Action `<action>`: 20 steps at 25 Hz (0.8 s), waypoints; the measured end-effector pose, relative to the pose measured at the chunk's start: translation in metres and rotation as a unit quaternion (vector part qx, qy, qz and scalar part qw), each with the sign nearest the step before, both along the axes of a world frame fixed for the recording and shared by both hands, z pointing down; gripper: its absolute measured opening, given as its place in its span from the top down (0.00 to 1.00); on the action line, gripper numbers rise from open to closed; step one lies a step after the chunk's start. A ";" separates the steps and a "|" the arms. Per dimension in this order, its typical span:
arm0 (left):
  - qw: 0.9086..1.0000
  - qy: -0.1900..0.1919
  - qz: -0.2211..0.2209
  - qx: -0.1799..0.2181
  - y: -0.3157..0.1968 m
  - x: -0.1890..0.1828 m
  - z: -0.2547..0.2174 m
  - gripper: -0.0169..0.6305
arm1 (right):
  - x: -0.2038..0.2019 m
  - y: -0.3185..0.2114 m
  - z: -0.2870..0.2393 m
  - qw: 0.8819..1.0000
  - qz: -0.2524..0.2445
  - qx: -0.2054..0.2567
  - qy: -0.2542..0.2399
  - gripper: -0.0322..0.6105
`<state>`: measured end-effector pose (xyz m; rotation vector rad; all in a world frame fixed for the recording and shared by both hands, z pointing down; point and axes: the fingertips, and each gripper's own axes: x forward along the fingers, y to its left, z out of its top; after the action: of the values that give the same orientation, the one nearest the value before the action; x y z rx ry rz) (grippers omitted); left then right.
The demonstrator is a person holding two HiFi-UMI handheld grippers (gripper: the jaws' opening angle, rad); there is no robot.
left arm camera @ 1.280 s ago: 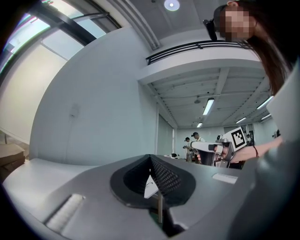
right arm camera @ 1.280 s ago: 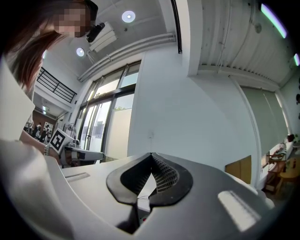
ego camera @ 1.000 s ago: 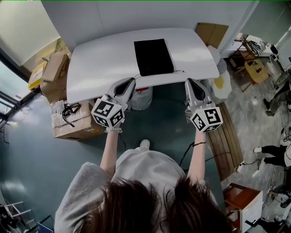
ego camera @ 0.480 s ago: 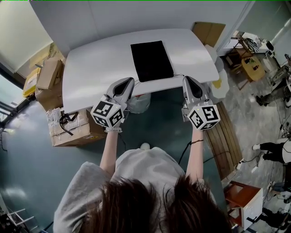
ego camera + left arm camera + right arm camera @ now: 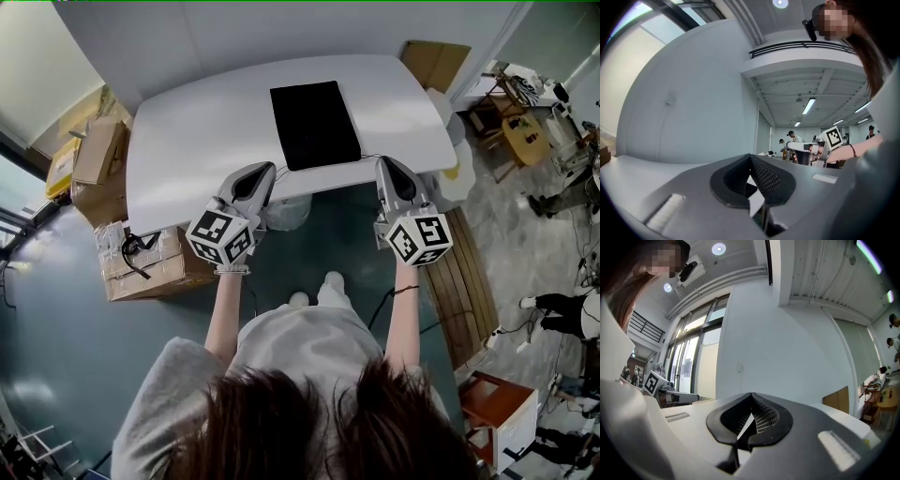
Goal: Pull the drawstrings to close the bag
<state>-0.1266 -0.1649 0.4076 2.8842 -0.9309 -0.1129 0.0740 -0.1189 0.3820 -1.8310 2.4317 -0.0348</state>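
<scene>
Head view: the black bag (image 5: 314,124) lies flat on the white table (image 5: 187,141) ahead of us. We judge it light, limp cloth, best taken by the thin drawstrings (image 5: 368,156) at its near edge. Our left gripper (image 5: 266,171) and right gripper (image 5: 385,165) are closed and empty.

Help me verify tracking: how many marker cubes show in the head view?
2. One marker cube rides the left gripper by the table's near edge; the other rides the right gripper, further right. None looks hidden.

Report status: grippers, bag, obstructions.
Left gripper shut, empty, at table edge. Right gripper likewise. Black bag flat on table, between them. Nothing blocking either gripper's way to it.
</scene>
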 end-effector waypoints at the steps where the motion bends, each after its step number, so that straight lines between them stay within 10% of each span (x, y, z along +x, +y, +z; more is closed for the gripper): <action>1: 1.000 -0.002 -0.003 -0.001 -0.002 0.002 0.001 1.00 | 0.002 -0.004 0.000 1.000 -0.002 -0.001 -0.001 0.94; 20: 0.994 -0.040 -0.094 -0.027 -0.066 0.042 0.022 1.00 | 0.052 -0.114 0.015 0.993 -0.108 -0.030 0.023 0.94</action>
<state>-0.0845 -0.2312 0.4295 2.7647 -1.2003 0.0111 0.1259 -0.2326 0.3965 -1.5989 2.6784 -0.0834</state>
